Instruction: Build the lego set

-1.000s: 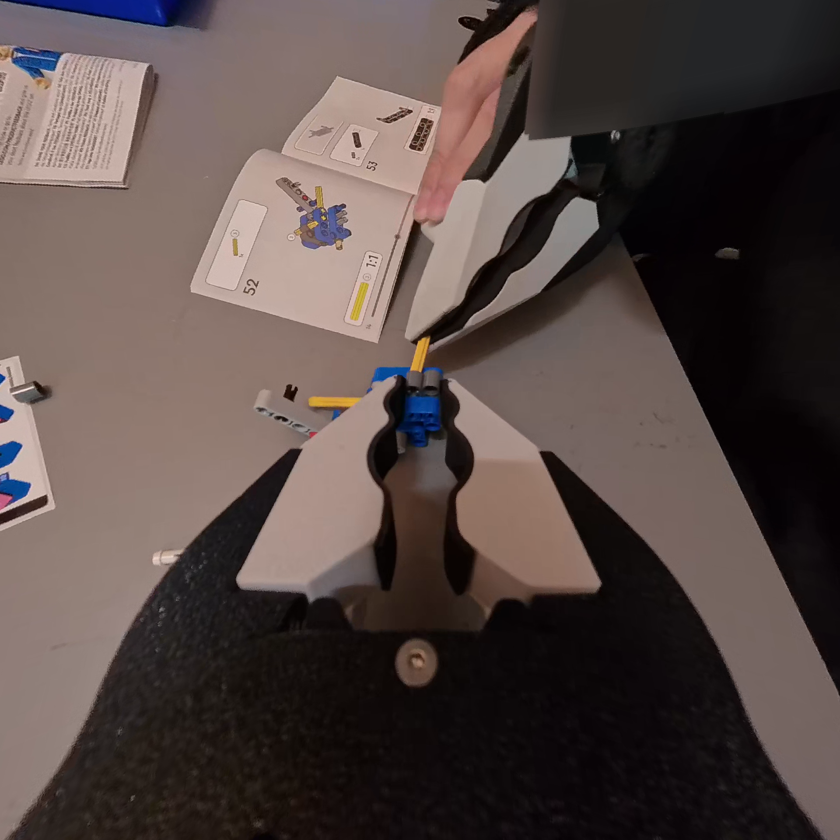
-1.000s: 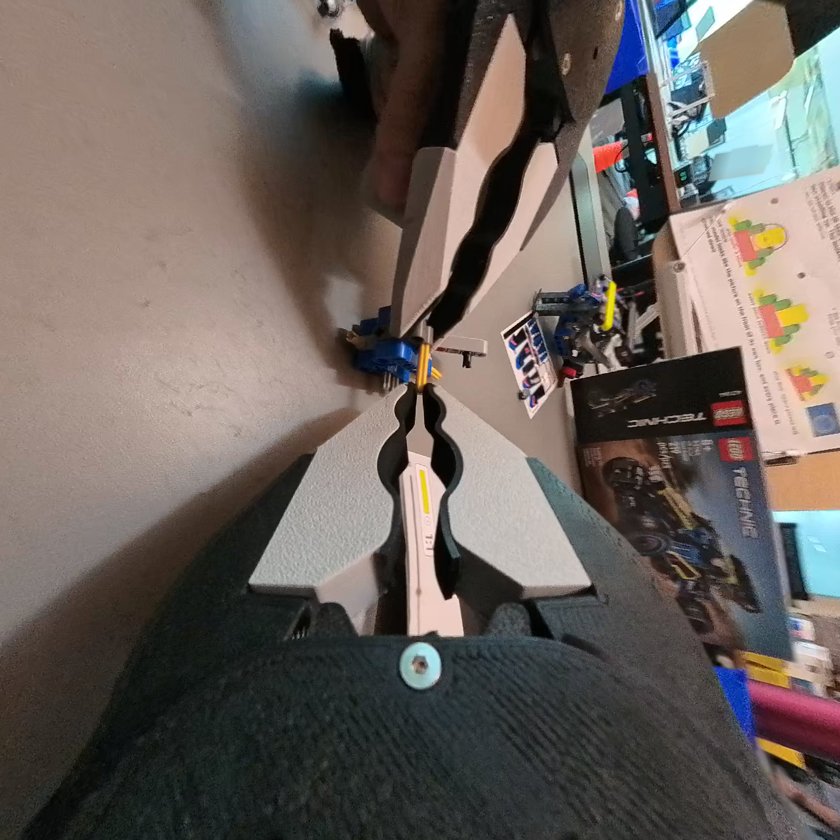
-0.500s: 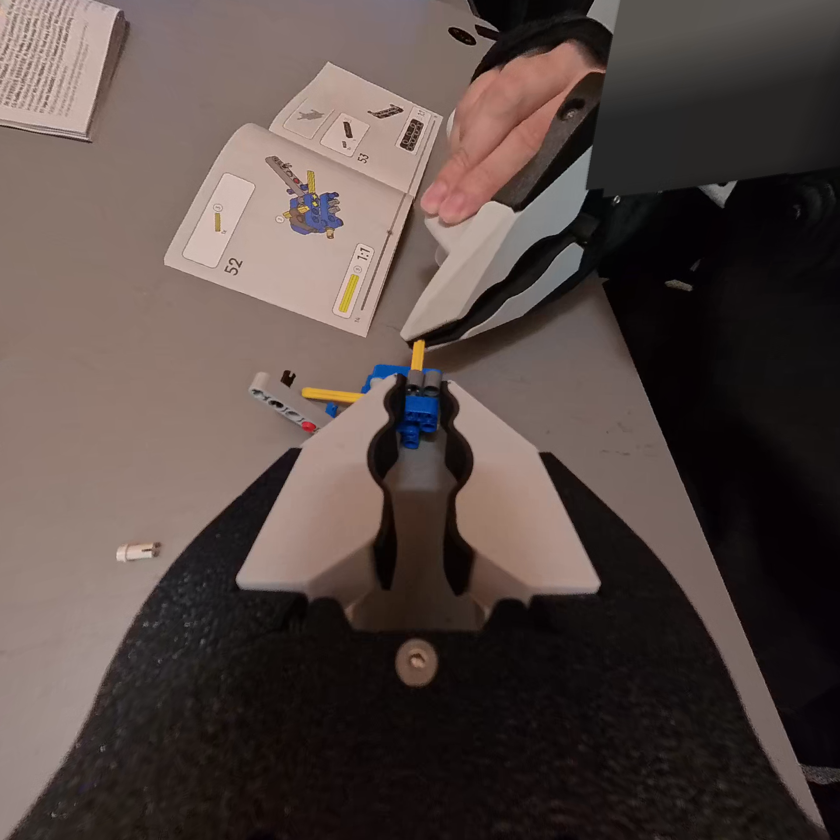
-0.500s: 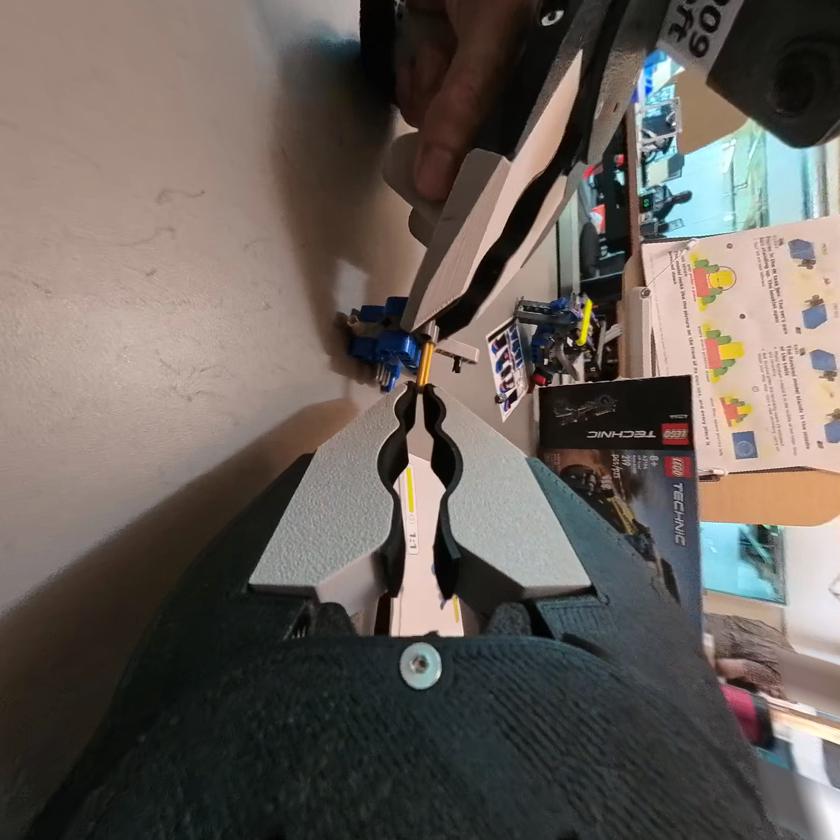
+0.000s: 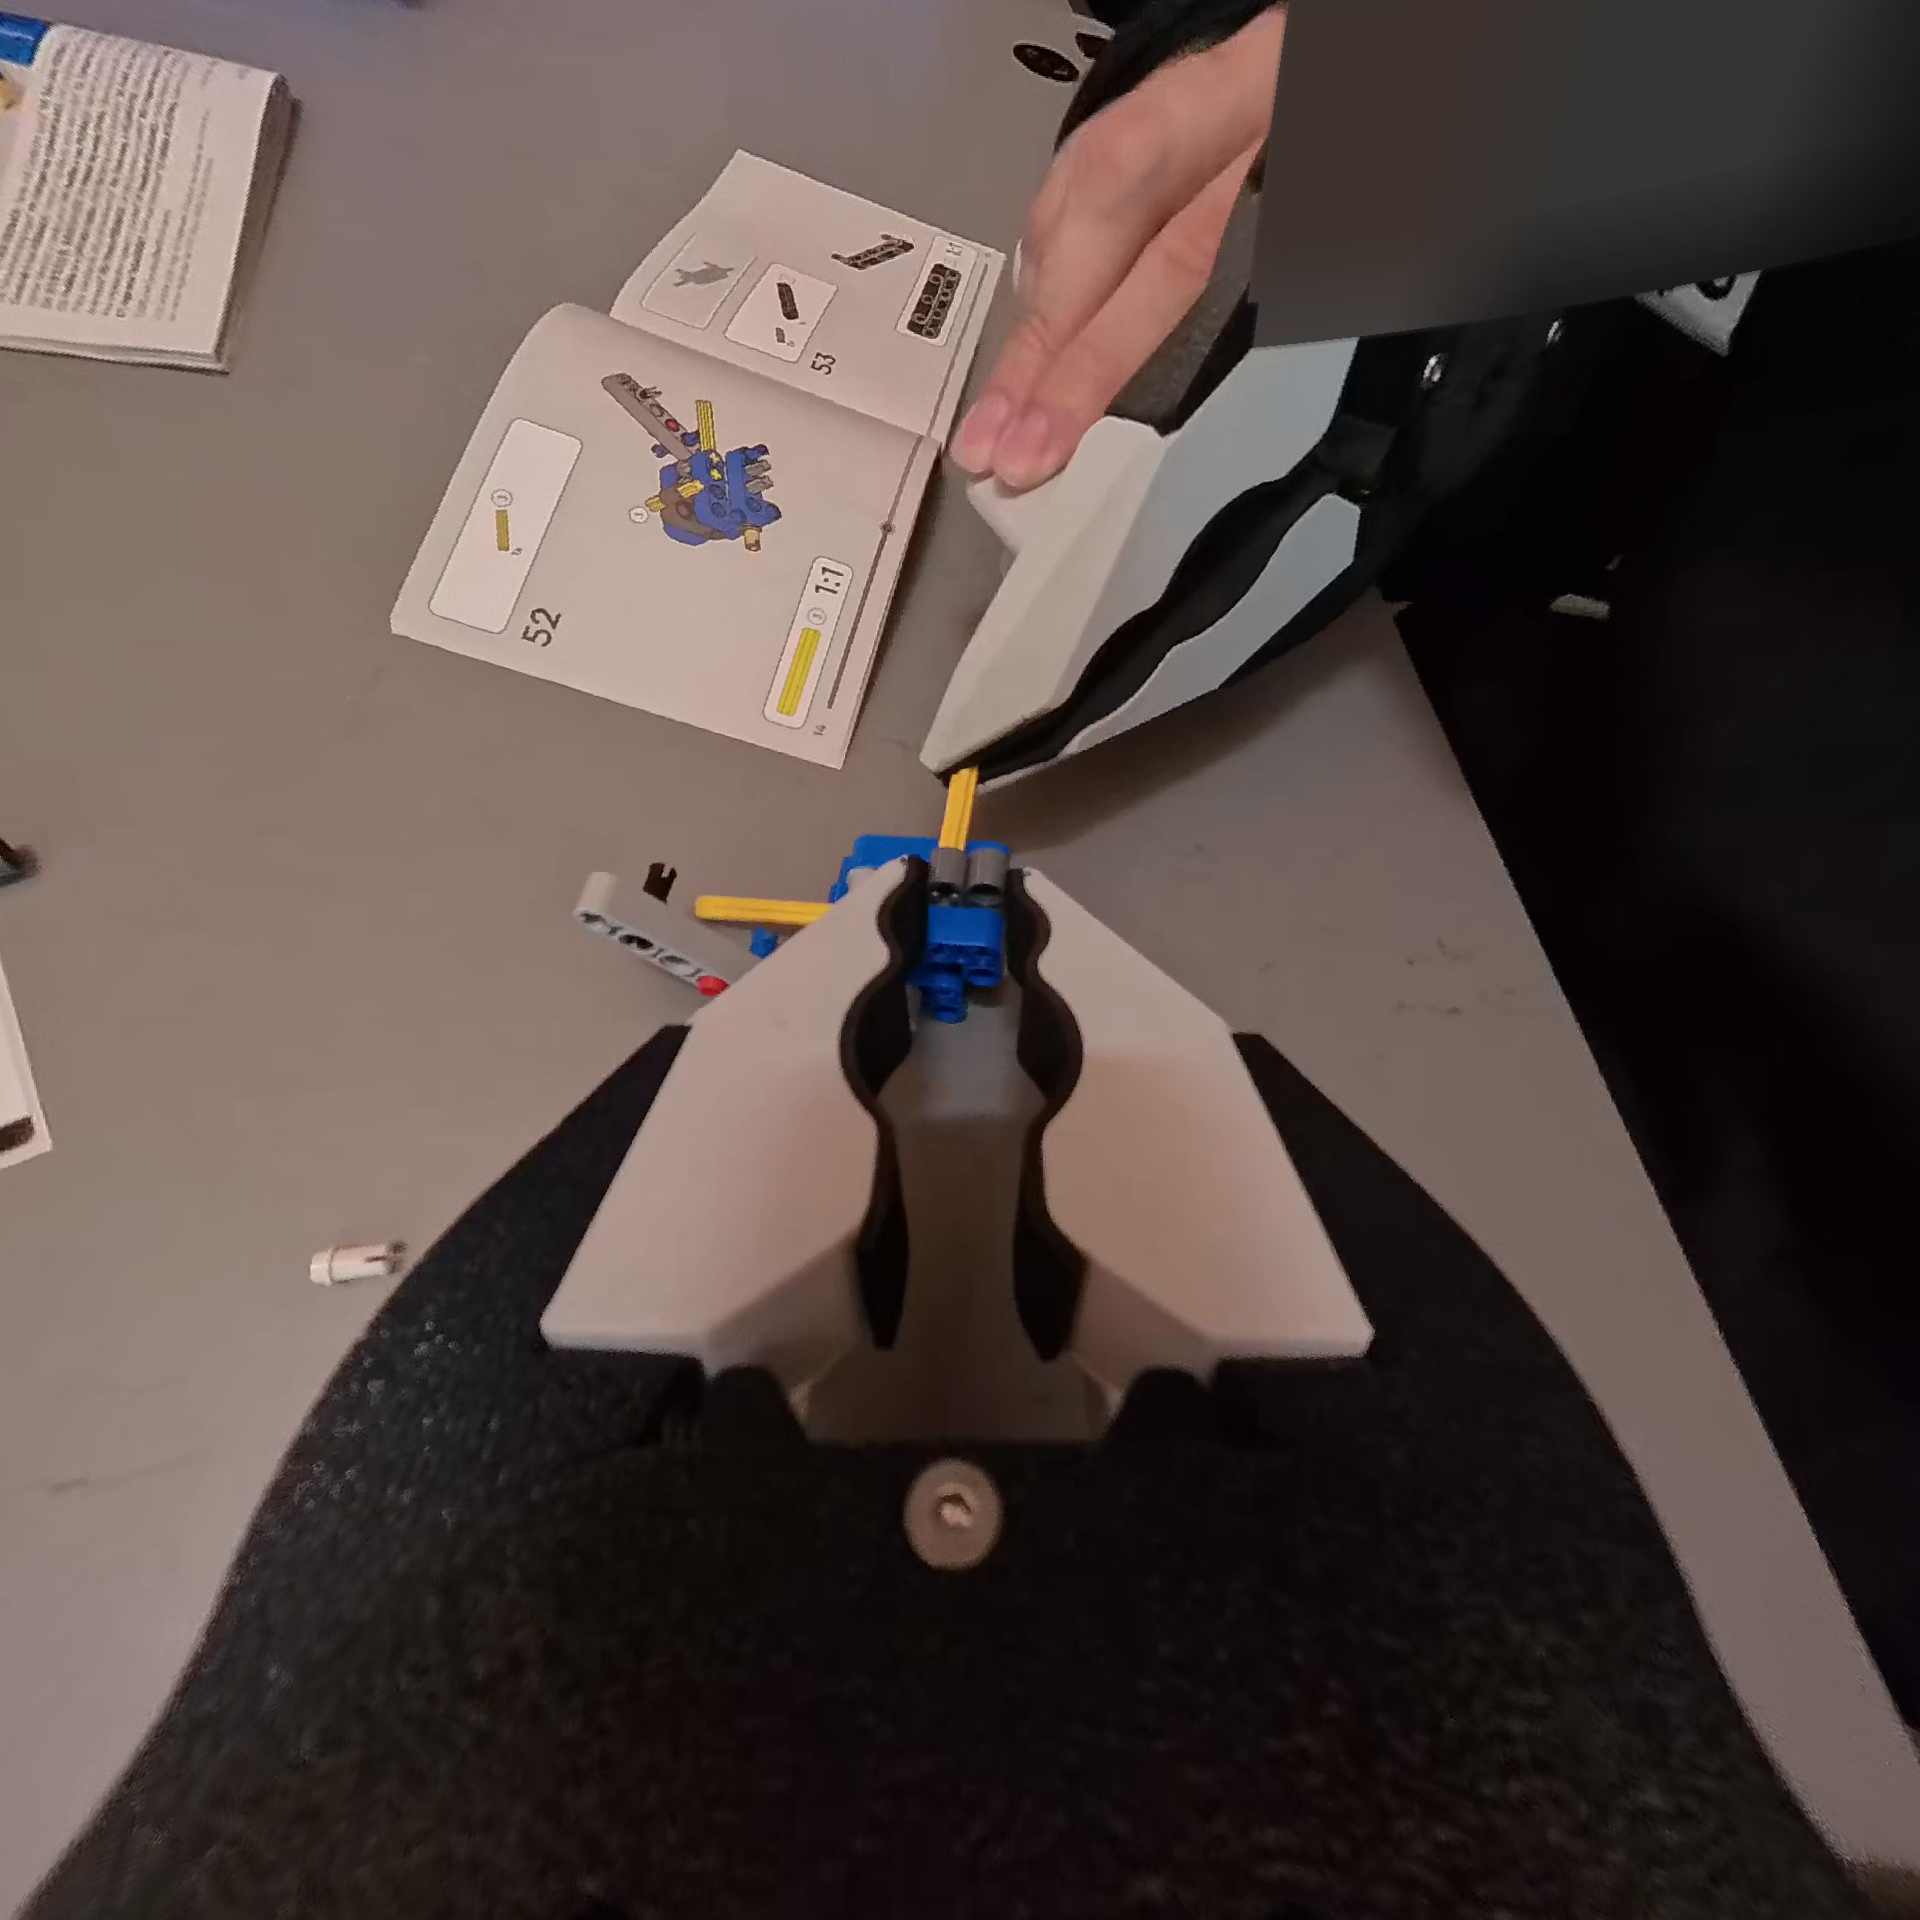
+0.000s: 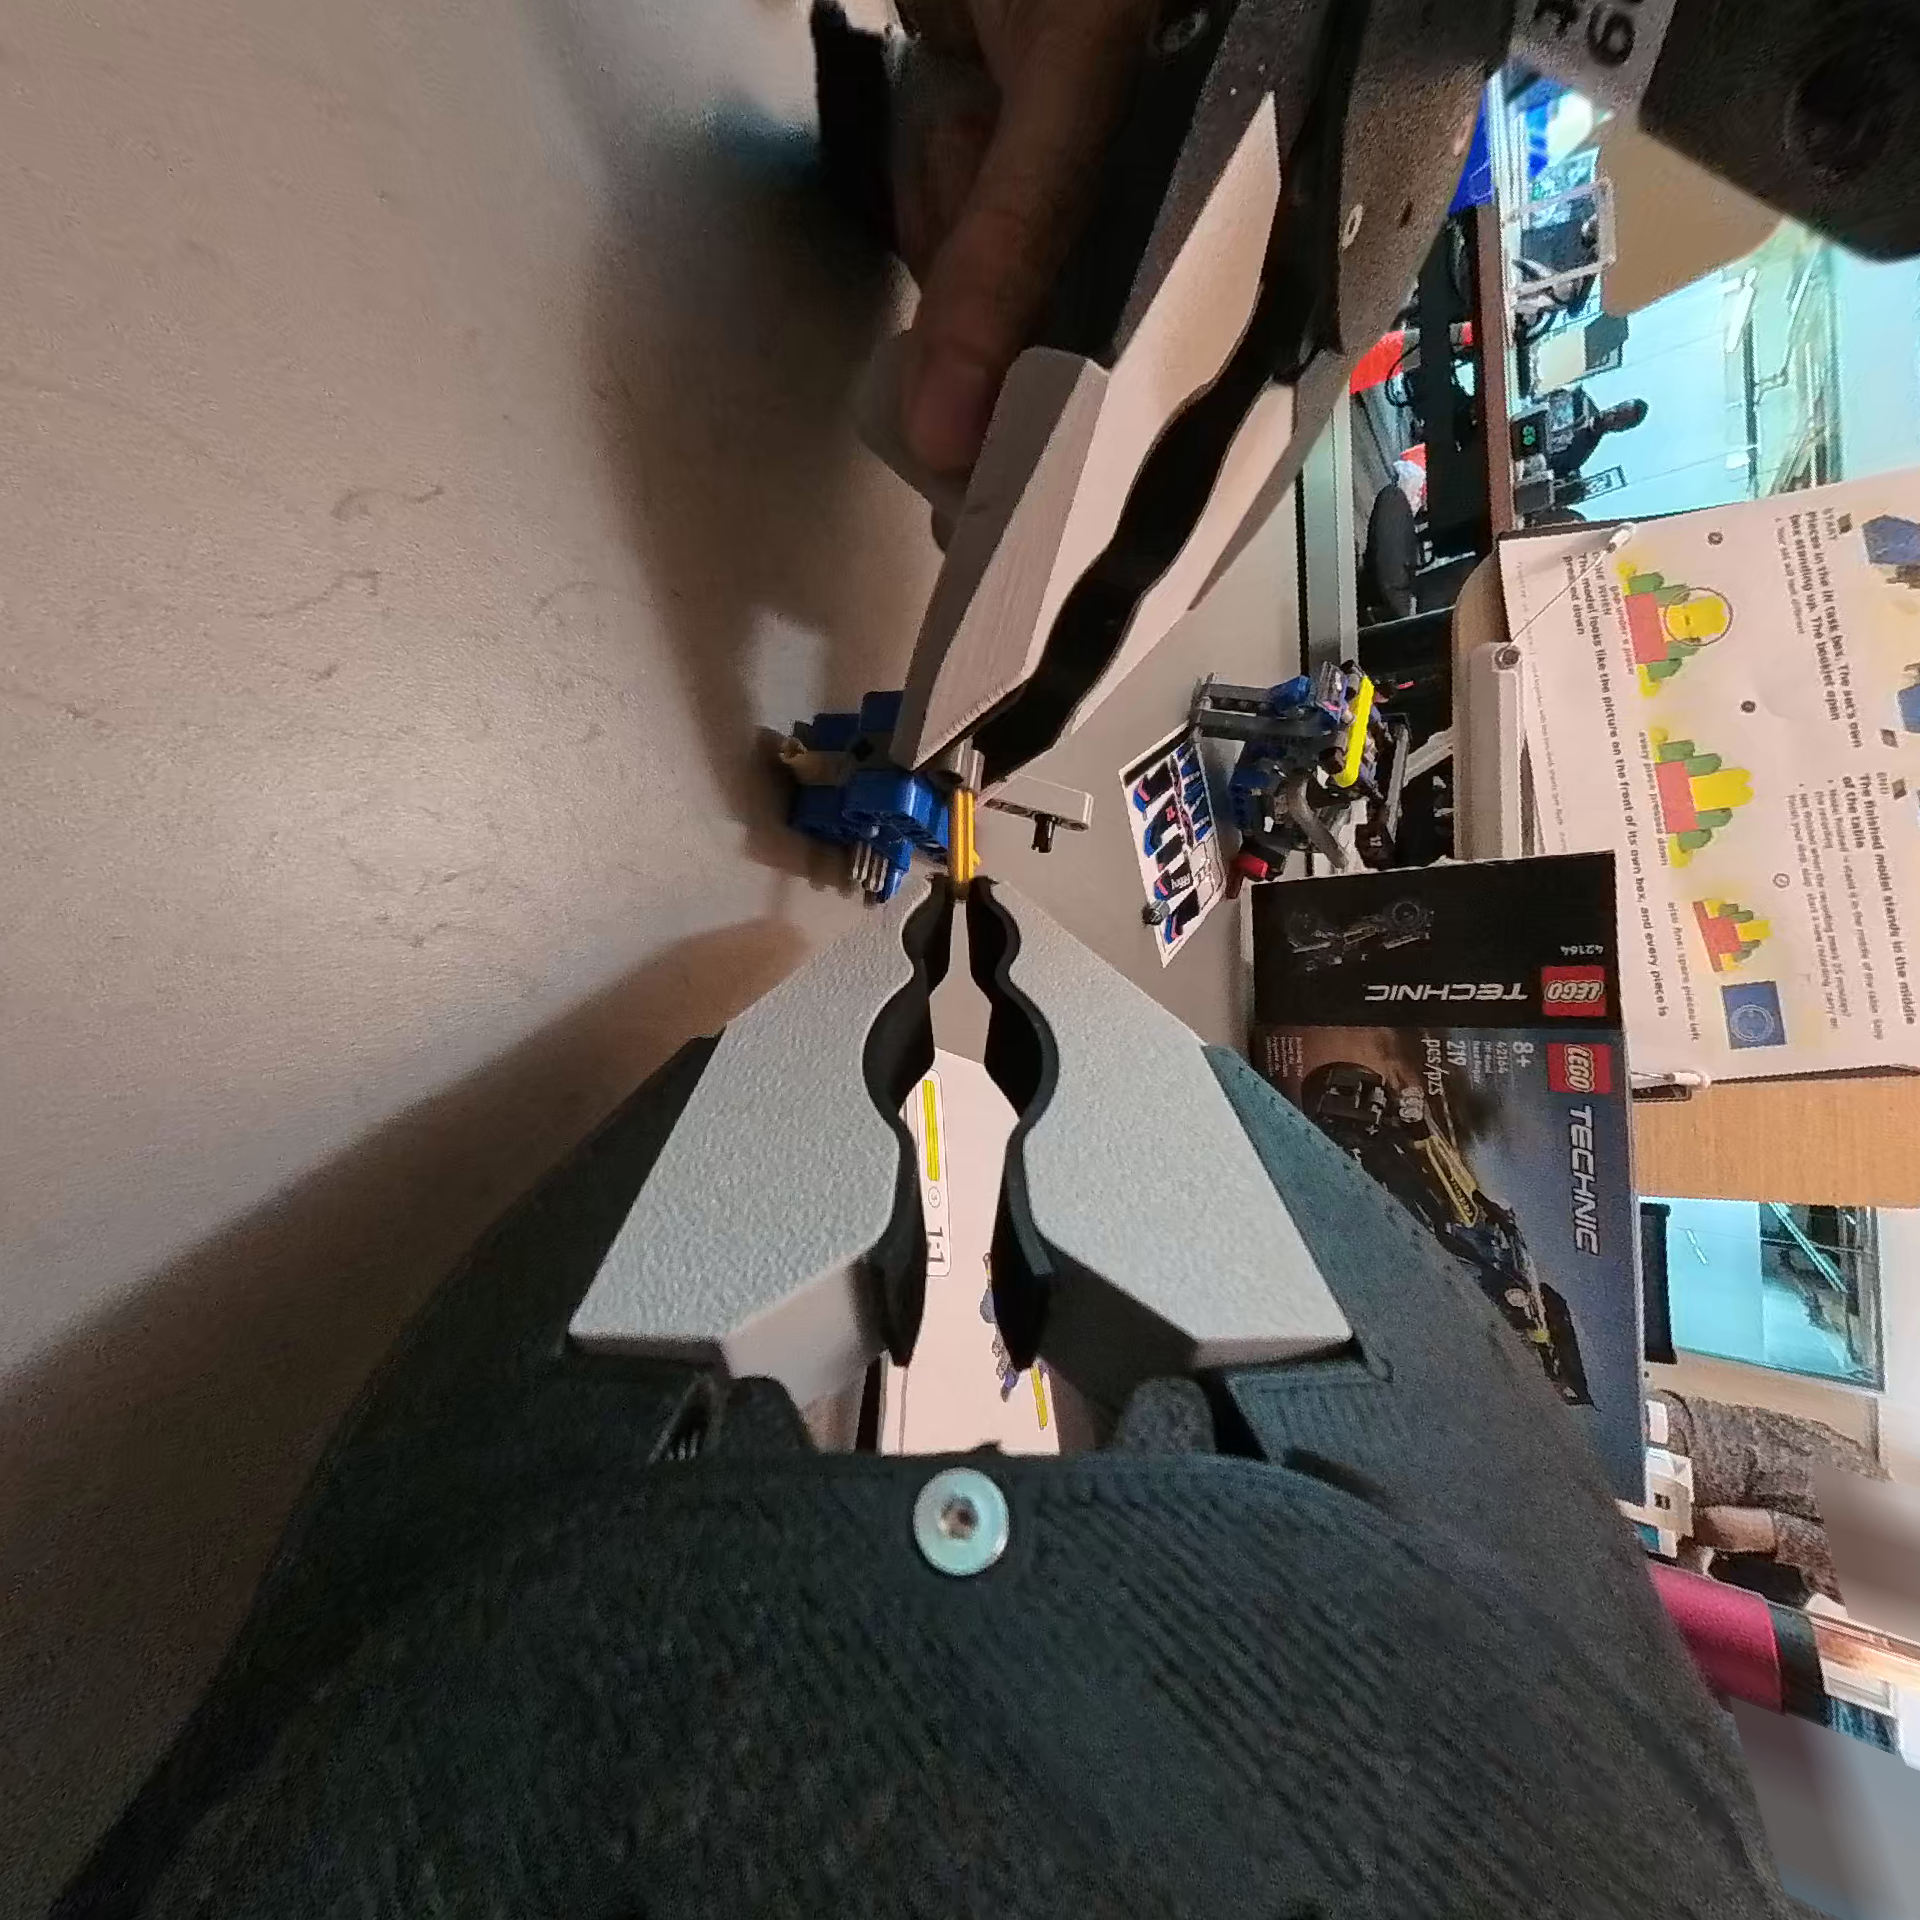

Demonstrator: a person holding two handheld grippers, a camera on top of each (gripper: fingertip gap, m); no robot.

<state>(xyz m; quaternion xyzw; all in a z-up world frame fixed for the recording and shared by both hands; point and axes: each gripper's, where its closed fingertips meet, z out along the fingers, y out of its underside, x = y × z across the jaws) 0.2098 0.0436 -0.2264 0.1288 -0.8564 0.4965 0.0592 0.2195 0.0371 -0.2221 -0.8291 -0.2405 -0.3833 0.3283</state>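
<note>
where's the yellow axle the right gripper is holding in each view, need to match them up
Left wrist view: the thin yellow plastic axle sits just above centre, running from the blue brick assembly up into the right gripper.
Right wrist view: the axle is at centre, upright, just beyond that gripper's own tips.
Shared landmark: the blue assembly, clamped by the left gripper.

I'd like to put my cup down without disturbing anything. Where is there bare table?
Bare grey table lies left of the loose grey beam, between the open instruction booklet and the small white pin. Another bare strip runs right of the left gripper to the table edge. It's crowded around the blue assembly, where the right gripper pinches the yellow axle.
</note>
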